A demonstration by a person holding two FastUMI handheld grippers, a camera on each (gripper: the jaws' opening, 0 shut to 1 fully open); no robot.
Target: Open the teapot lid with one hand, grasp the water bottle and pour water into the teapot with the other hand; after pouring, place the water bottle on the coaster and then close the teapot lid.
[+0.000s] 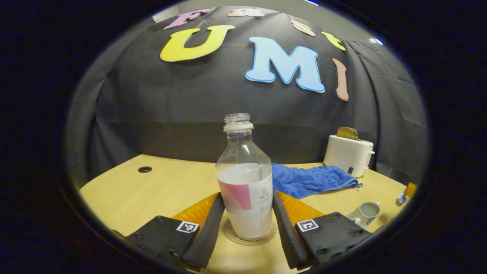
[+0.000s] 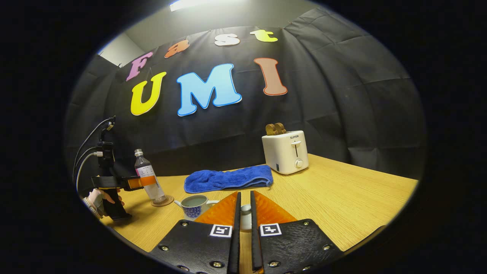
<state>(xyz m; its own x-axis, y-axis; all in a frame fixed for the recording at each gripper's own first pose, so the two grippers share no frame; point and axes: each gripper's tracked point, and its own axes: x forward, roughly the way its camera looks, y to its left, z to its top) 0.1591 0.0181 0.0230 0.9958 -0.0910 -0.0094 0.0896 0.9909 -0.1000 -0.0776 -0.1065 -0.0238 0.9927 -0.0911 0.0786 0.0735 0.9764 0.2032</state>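
Observation:
The uncapped water bottle (image 1: 245, 179), partly filled, stands upright on the round coaster (image 1: 233, 236). My left gripper (image 1: 246, 198) is shut on it, one finger against each side. In the right gripper view that bottle (image 2: 146, 179) and coaster (image 2: 163, 201) are at the far left, with the left gripper (image 2: 137, 183) around the bottle and a hand (image 2: 99, 201) holding it. The small white teapot (image 2: 194, 205) stands open with water inside. My right gripper (image 2: 244, 194) is shut on the white lid (image 2: 245, 217), held beside the teapot. The teapot (image 1: 366, 213) also appears at the lower right of the left gripper view.
A blue towel (image 2: 228, 177) lies behind the teapot. A white toaster (image 2: 285, 152) with bread in it stands at the back right. The wooden table (image 2: 342, 198) has a cable hole (image 1: 145, 169) at the far left. The black cloth wall closes off the back.

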